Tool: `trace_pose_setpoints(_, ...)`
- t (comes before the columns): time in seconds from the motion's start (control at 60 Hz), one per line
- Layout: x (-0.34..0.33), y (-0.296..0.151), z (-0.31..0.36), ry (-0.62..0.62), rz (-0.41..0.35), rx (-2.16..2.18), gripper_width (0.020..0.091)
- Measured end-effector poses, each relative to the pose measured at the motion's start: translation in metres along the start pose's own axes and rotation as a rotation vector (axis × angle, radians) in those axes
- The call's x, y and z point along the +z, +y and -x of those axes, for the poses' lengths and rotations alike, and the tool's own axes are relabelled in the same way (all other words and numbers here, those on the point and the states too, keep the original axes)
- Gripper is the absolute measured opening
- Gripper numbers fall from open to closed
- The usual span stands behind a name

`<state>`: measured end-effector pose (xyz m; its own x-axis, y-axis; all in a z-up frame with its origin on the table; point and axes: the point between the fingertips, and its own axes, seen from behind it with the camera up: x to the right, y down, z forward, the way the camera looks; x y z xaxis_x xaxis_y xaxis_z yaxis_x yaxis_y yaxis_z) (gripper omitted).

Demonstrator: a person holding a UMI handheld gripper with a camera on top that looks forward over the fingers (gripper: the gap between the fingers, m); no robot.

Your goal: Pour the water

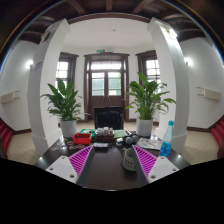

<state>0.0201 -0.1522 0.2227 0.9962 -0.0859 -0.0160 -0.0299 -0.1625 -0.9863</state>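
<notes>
Between the two fingers [112, 160], spread wide with pink pads facing inward and nothing held, only bare dark table [105, 172]. Ahead and off to the right, just beyond the right finger's tip, a clear water bottle [167, 138] with a blue label, standing upright near the table's right edge, long axis vertical. Closer in, near the right pad, a small dark object [130, 157], possibly a cup or kettle, too dim to name with certainty. Further back along the table, a cluster of small items, not distinguishable. Beyond the table's far end, a dark chair [108, 118], flanked by two large potted plants, one on the left [64, 103] and one on the right [148, 100], before a set of tall doors [106, 80]. Task judged barely begun: bottle untouched, resting on its own base, well apart from both pads. Coming move likely a swing rightward and forward, to bring the upright bottle between the open fingers, pads meeting its sides across the vertical axis. Risk judged: nudging the dark object beside the right pad on the way, or toppling the tall, narrow bottle with an off-centre approach.
</notes>
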Motion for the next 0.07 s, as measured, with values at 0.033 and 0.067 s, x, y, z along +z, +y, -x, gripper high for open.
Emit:
trace_pose_setpoints(0.033, 0.0007, -0.0005, 0.0044, -0.004, 0.0, -0.002, 0.0745)
trace_pose_setpoints(0.067, 0.0009, -0.0002, 0.0061, -0.006, 0.001, -0.003, 0.0744)
